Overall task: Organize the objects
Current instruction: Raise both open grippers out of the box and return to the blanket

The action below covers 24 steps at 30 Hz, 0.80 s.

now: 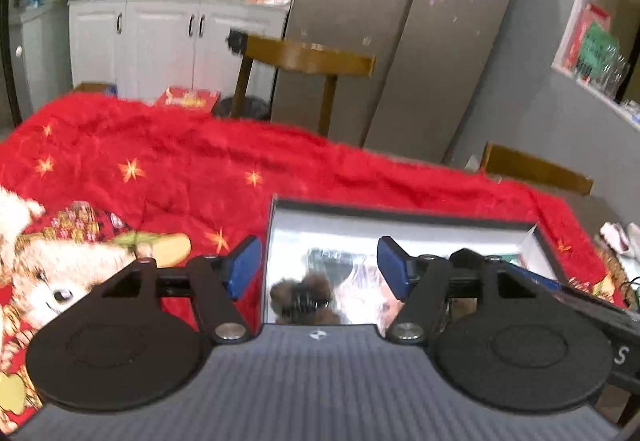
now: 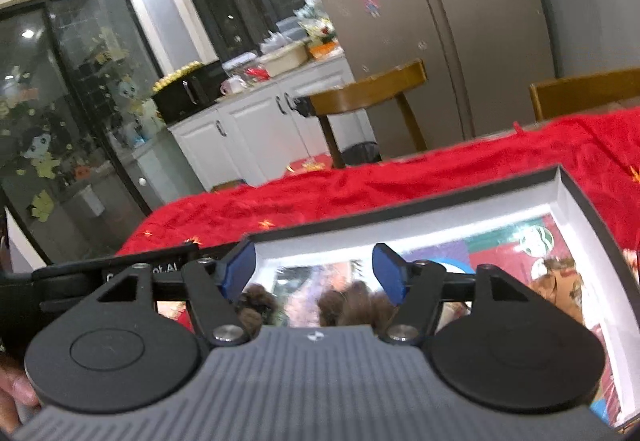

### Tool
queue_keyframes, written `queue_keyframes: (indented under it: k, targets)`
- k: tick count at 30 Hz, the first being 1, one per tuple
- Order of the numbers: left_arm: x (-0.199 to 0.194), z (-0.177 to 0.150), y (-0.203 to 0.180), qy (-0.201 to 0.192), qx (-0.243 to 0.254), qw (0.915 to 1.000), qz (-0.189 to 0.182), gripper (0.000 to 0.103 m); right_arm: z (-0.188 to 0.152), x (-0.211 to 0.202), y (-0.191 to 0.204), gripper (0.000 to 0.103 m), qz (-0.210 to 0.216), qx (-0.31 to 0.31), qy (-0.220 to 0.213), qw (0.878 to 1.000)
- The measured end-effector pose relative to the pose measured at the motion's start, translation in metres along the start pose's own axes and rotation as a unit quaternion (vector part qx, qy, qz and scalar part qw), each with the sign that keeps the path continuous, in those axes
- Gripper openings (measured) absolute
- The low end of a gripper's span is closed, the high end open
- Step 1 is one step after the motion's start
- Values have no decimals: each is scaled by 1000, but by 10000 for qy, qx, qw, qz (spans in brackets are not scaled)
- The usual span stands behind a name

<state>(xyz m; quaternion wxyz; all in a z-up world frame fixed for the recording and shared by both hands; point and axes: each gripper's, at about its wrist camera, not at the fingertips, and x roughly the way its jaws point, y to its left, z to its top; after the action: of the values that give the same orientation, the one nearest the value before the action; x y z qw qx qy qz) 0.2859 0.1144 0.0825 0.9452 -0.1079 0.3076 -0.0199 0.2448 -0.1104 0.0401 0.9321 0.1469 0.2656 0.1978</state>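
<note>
Left gripper [image 1: 318, 267] has its blue fingers [image 1: 244, 267] spread wide, nothing between them, hovering over the near-left corner of an open box [image 1: 400, 219] that sits on the red blanket [image 1: 180, 161] covering the worktop. The box is shallow, dark outside, white inside walls; looks like stiff card, probably light, rim likely to crush if pinched hard. Inside lie glossy clear-wrapped packets [image 1: 332, 281] with brown fuzzy contents, blurred, can't tell exactly what. They look soft and light, wrap probably slippery, so best taken by pinching across the bulk rather than a loose film edge. Right gripper [image 2: 314, 271] also has its fingers [image 2: 390, 273] wide apart and empty, over the same box [image 2: 576, 201], packets [image 2: 352, 301] just below it. A printed red-and-green card or packet [image 2: 532, 245] lies flat toward the right wall; flat, hard to lift except at an edge.
</note>
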Motion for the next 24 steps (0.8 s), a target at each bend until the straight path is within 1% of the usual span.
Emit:
queue_keyframes:
  k: [3, 5, 7, 9, 10, 11, 14, 18, 20, 22, 24]
  targets:
    - [-20, 9, 0, -204, 19, 9997, -145, 70, 8, -15, 10, 79, 92, -165, -157, 9997]
    - [-37, 15, -1, -442, 4, 9988, -232, 72, 15, -29, 19, 83, 128, -410, -299, 9986]
    - [-55, 20, -3, -642, -1, 9973, -345, 75, 25, -47, 30, 87, -31, -713, -539, 9960]
    - [-77, 25, -7, -859, 92, 9950, -497, 75, 33, -68, 39, 90, -169, -897, -898, 9918]
    - [-87, 27, -9, -969, 124, 9937, -544, 77, 36, -79, 42, 93, -190, -964, -1058, 9895]
    - [-96, 27, -12, -1084, 131, 9923, -578, 79, 39, -90, 44, 97, -183, -995, -1197, 9876]
    - [-123, 29, -18, -1373, 117, 9880, -701, 80, 43, -116, 47, 102, -131, -1008, -1455, 9841]
    - [-152, 25, -29, -1684, 227, 9800, -1031, 80, 45, -144, 48, 102, -392, -976, -1574, 9819]
    - [-166, 21, -39, -1808, 316, 9771, -1079, 80, 47, -157, 45, 102, -495, -934, -1616, 9812]
    - [-178, 17, -47, -1881, 333, 9747, -1157, 80, 48, -171, 41, 102, -529, -907, -1684, 9801]
    - [-186, 15, -53, -1819, 240, 9747, -1277, 80, 50, -185, 38, 103, -550, -848, -1811, 9783]
